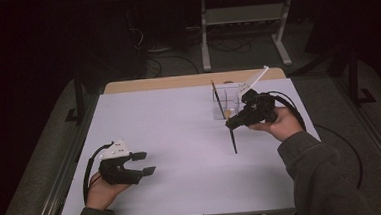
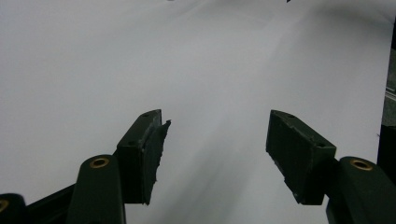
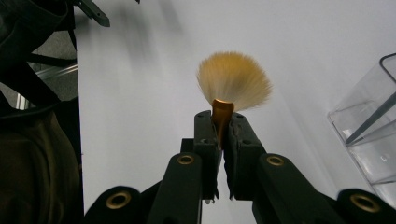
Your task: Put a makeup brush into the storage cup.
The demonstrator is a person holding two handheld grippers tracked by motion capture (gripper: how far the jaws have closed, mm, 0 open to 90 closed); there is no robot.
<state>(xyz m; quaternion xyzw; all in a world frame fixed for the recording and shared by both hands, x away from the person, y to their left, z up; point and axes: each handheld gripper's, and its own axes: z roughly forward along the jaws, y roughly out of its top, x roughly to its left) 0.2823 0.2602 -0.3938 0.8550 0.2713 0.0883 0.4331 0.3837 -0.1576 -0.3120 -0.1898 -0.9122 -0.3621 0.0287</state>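
1. A white tabletop (image 1: pixel 180 138) is seen from above, with a person's forearms in dark sleeves coming in from the near edge.
2. The right gripper (image 1: pixel 232 122) is held over the right half of the tabletop, its fingers (image 3: pixel 205 140) pressed together on the golden ferrule of a fan brush (image 3: pixel 233 81).
3. In the right gripper view the brush's pale amber bristles spread in a fan just above the fingertips — the ferrule sits squarely between the two pads.
4. From above, the brush's thin dark handle slants down from the gripper toward the person, its tip near the tabletop at about the middle of the right half.
5. Just beyond the right gripper stands a clear plastic holder (image 1: pixel 224 103) near the far right corner of the tabletop, with a second dark brush (image 1: pixel 217 98) leaning in it.
6. The left gripper (image 1: pixel 144 163) hovers low over the near left part of the tabletop — well apart from the brush and holder.
7. Its fingers (image 2: pixel 142 149) stand wide apart with nothing between them, bare white surface showing in the gap.
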